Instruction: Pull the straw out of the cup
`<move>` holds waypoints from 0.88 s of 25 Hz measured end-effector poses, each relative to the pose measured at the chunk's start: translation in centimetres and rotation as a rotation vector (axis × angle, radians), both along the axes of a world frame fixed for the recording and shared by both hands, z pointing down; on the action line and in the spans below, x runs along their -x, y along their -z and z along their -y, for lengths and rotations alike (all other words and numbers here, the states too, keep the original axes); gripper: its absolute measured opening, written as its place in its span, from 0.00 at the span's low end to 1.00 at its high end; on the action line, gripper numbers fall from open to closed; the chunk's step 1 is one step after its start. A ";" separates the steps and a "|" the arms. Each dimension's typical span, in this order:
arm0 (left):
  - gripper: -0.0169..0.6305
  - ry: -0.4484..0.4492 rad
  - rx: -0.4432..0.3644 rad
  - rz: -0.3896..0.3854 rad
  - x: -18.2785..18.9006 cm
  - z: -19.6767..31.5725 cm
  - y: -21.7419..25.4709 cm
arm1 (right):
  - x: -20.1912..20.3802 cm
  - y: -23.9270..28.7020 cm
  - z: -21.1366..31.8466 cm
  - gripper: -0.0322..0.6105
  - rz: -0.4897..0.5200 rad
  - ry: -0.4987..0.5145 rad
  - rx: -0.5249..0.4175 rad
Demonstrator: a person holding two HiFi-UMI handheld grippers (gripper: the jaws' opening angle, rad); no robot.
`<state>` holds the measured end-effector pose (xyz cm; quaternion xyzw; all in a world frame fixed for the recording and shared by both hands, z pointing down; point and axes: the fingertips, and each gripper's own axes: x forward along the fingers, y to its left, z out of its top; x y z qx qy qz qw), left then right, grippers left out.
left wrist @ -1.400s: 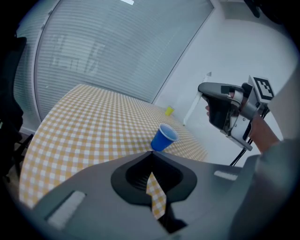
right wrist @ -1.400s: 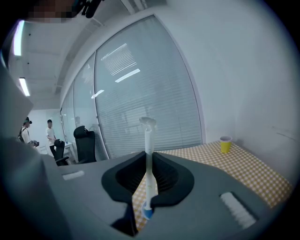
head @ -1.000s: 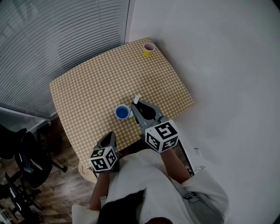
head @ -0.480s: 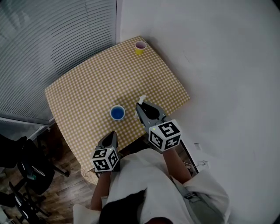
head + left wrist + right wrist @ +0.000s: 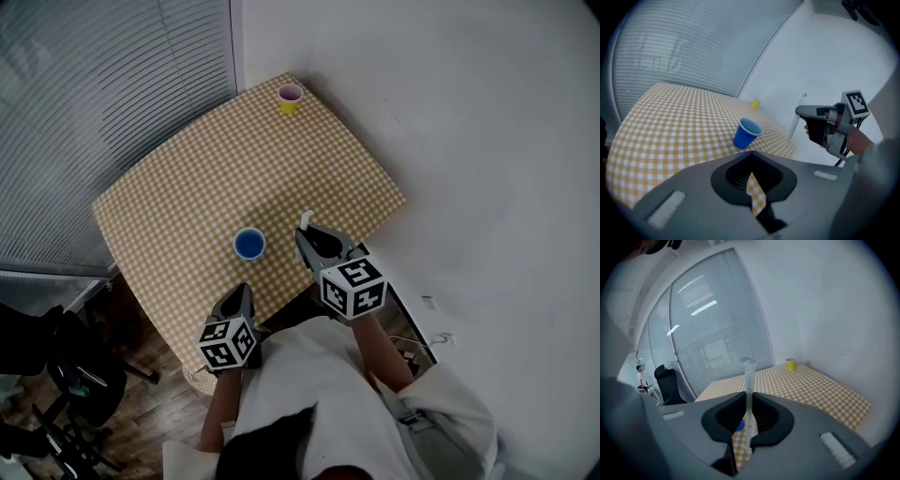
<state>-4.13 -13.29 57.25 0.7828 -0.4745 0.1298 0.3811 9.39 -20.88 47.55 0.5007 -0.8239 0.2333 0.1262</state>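
A blue cup (image 5: 249, 244) stands upright on the checked table (image 5: 187, 187) near its front edge, with nothing in it; it also shows in the left gripper view (image 5: 747, 132). My right gripper (image 5: 305, 234) is shut on a pale translucent straw (image 5: 305, 221), held upright a little to the right of the cup and clear of it. In the right gripper view the straw (image 5: 749, 394) runs between the pads. The left gripper view shows the straw (image 5: 796, 123) hanging from the right gripper (image 5: 799, 111). My left gripper (image 5: 239, 291) sits at the table's front edge, shut on nothing.
A yellow cup (image 5: 291, 98) stands at the table's far corner by the white wall. Window blinds (image 5: 112, 84) run along the left side. A dark office chair (image 5: 66, 366) stands on the wooden floor at the lower left.
My right gripper has carried the straw to the right, away from the blue cup, and somewhat lower. The left gripper has stayed put.
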 end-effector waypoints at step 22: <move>0.05 0.012 0.029 0.033 1.0 1.2 -0.9 | -0.3 -9.1 0.7 0.12 -0.046 0.015 0.284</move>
